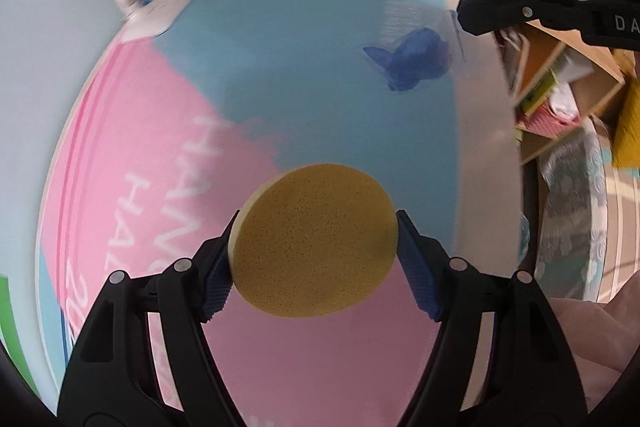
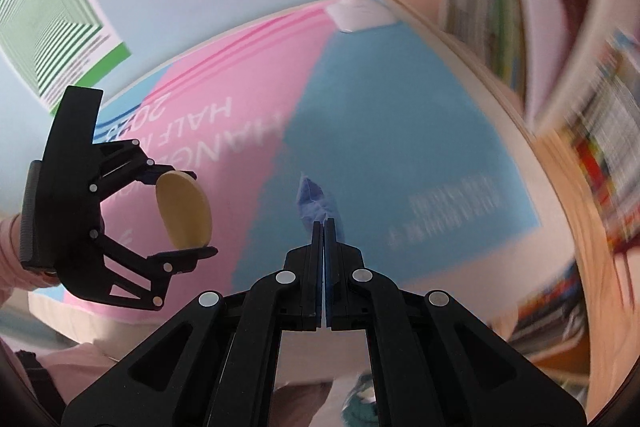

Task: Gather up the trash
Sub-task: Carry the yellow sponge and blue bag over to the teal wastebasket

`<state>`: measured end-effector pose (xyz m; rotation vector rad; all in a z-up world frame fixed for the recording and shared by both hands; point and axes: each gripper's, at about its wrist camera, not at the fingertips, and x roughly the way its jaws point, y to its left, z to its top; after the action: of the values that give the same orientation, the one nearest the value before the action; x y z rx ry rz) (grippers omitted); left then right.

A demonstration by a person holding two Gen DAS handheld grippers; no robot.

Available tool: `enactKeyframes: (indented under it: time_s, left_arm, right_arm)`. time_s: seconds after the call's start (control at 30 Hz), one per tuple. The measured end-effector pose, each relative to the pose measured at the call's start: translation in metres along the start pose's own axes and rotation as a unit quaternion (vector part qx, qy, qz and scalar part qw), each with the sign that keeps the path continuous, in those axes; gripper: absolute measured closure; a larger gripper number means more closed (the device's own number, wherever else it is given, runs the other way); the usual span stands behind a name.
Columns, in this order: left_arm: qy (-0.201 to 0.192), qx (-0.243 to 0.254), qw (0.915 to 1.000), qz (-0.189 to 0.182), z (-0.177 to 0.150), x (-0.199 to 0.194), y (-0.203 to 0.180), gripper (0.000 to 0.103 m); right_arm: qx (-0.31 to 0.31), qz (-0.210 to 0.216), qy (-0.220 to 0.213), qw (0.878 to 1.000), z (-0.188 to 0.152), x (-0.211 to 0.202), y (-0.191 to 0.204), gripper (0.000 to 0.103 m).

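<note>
**Both tongs loaded, held over the poster-covered counter**

Nearest the left wrist camera: the left tongs (image 1: 314,247), spread fairly wide, blue pads pressed against opposite edges of a round tan sponge (image 1: 316,241). The disc sits crosswise between the pads, its flat pitted face turned up toward the lens, and it is lifted clear of the counter (image 1: 480,131). From the right wrist view the same sponge (image 2: 184,209) shows edge-on, its longer span running from one finger to the other.

Right tongs (image 2: 323,227): jaws shut tight together. A crumpled blue wrapper (image 2: 316,203), thin and film-like, sticks out past the tips. It appears pinched by one end, the rest trailing forward along the line of the fingers. The left view bears this out: the wrapper (image 1: 414,59) hangs below the right tongs (image 1: 466,13), well apart from the sponge.

Below both lies a pink and blue poster (image 1: 168,163) spread over the counter. Bookshelves (image 2: 520,47) stand at the far side, heavily blurred.

No bin or bag shows in either view, so which way the trash must travel cannot be told. Judgement: both pieces are already in hand, and the coming move is likely a carry to a receptacle out of frame. The two tongs hold side by side, left one to the left of the right, neither plainly nearer any drop point.
</note>
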<state>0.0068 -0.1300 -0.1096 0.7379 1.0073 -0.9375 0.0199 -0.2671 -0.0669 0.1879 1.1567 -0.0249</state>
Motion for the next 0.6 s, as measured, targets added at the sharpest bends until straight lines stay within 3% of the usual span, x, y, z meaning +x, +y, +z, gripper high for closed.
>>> enactKeyframes:
  time_s: [0.27, 0.6]
  left_arm:
    - [-0.006, 0.074, 0.9968, -0.027, 0.025, 0.003, -0.075, 0.033]
    - [-0.006, 0.148, 0.9871, -0.061, 0.047, -0.001, -0.198, 0.033]
  right_arm:
    - [0.072, -0.039, -0.020, 0.996, -0.065, -0.050, -0.045, 0.102]
    - [0.140, -0.063, -0.023, 0.988, -0.165, -0.108, -0.102, 0.102]
